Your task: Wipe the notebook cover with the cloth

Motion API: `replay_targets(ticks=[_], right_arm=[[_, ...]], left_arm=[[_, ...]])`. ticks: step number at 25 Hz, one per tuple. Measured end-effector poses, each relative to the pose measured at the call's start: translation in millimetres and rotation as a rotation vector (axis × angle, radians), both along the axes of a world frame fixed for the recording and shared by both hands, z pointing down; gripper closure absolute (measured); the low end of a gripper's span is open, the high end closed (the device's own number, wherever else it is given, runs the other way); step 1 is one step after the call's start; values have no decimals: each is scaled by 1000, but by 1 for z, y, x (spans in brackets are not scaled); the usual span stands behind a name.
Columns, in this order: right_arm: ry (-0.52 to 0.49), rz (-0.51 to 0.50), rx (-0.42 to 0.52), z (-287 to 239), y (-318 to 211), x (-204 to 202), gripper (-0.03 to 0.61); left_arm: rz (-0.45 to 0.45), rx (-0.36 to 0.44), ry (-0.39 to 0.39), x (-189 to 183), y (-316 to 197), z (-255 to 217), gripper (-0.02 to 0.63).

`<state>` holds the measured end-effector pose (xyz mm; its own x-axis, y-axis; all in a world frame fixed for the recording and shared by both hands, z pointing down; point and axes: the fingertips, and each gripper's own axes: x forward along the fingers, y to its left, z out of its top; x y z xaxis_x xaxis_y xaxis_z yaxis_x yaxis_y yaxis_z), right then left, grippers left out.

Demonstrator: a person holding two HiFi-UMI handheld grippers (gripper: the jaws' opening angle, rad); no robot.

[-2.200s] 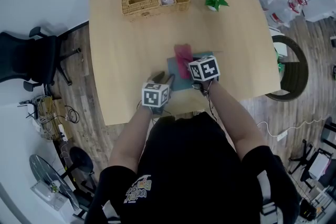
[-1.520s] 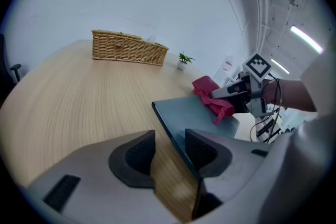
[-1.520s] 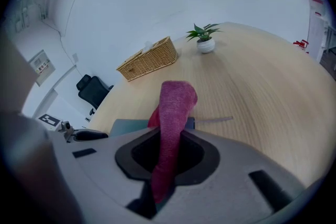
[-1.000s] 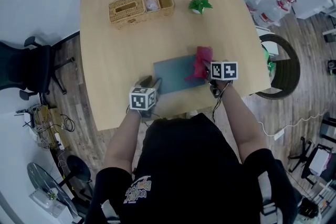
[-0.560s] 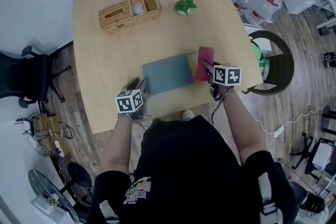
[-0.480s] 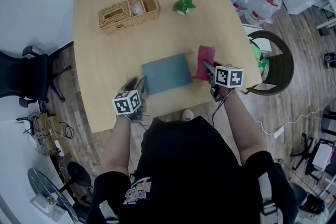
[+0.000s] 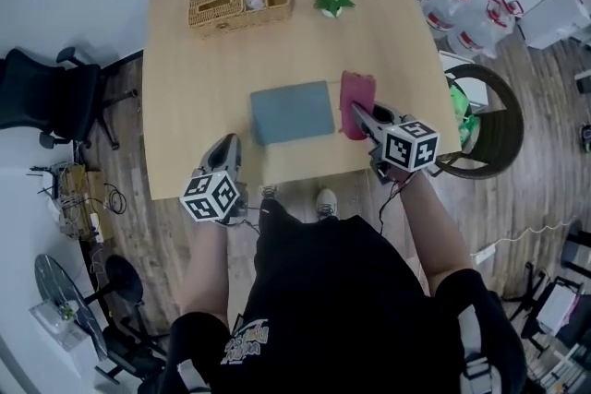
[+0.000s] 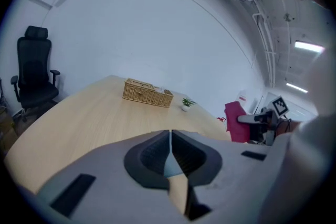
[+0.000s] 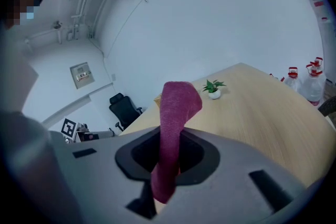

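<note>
The right tool (image 7: 358,111) is clamped on the red cloth (image 7: 356,90), held just to the right of the grey notebook (image 7: 292,112). The notebook lies flat on the surface (image 7: 203,78) near its front edge. The left tool (image 7: 229,143) has just closed on nothing. For any further pass, lower the cloth flat onto the cover, stroke evenly, and steady the notebook's left edge.

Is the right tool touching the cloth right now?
Touching. In the right gripper view the right tool has its jaws clamped on the cloth.
</note>
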<state>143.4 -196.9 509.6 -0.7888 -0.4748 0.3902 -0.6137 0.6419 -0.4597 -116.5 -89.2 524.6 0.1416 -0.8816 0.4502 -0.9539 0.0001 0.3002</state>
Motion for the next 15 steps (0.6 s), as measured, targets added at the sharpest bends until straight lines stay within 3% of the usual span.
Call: replay_targets(ticks=[8, 15], right_arm=[[-49, -143, -12, -1, 39, -45, 515], [-53, -202, -38, 6, 78, -93, 515]], left_arm=[[-63, 126, 46, 20, 61, -41, 598], [-58, 105, 69, 3, 101, -40, 598]])
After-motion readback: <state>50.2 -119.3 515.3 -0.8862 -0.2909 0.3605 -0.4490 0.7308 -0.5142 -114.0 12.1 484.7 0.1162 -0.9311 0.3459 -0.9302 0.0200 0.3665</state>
